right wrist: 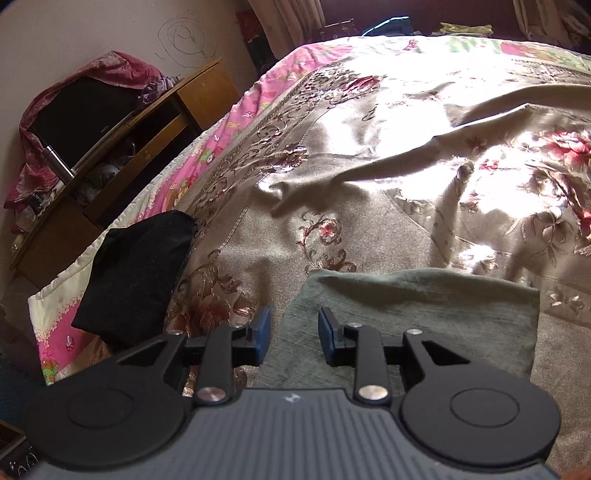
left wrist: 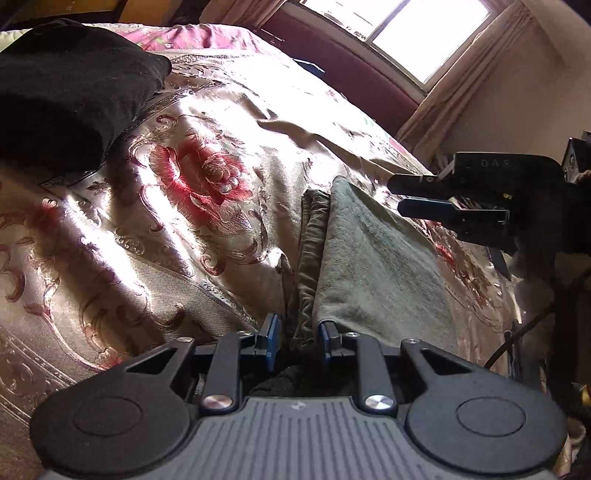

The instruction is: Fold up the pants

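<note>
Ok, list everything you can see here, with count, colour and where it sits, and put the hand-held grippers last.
Folded grey-green fleece pants: one, grey-green, on the bedspread just ahead of both grippers.
Shiny beige bedspread with red embroidered roses: one, beige and red, covering the bed.
Black cloth bundle: one, black, near the bed's edge.
Pink patterned quilt: one, pink, showing under the bedspread's edge.
Brown wooden cabinet: one, brown, beside the bed by the wall.
Bright window: one, behind the bed.
Left hand-held gripper: one, black with blue pads, open around the pants' edge.
Right hand-held gripper: one, same colours, open over the pants.
</note>
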Available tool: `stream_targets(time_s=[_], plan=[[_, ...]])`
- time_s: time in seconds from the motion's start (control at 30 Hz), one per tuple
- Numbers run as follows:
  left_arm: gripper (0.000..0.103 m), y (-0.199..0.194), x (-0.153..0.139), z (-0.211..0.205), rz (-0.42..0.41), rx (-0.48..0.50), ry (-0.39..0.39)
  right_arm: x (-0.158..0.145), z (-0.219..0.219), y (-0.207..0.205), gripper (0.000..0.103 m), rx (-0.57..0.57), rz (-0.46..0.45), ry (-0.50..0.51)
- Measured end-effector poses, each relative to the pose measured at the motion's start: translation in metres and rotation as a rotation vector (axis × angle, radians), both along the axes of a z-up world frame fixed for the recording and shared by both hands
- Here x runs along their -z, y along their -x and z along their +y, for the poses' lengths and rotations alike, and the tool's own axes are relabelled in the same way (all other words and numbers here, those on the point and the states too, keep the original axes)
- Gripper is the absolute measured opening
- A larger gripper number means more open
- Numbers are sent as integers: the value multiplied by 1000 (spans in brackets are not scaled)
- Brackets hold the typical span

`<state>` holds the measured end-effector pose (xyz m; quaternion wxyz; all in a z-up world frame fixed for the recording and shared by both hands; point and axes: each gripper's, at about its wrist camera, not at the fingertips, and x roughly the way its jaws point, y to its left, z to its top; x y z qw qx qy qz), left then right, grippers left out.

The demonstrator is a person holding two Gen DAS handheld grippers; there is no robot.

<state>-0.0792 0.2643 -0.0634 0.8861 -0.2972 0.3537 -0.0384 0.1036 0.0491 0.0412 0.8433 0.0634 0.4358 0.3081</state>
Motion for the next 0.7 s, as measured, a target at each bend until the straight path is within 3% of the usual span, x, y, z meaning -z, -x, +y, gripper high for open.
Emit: stream_targets(time_s=[0.17,0.33,0.47,0.6,0.7], plan=[[58,11,-10,2,35,-3,-98,11,-41,25,33,33,12,16],[60,25,-23,23,79,-70,-135,29,-69,42,33,73,53,-28],[61,18,-58,14,15,-69,-204,38,-69,59,33,24,31,-39],[63,-15,-89,-10,-73,-1,-290,48,-63,68,33,-42,60,-135],[64,-46,-96,-31,-99,83,-335,61,-55,73,33,-89,84,-132]])
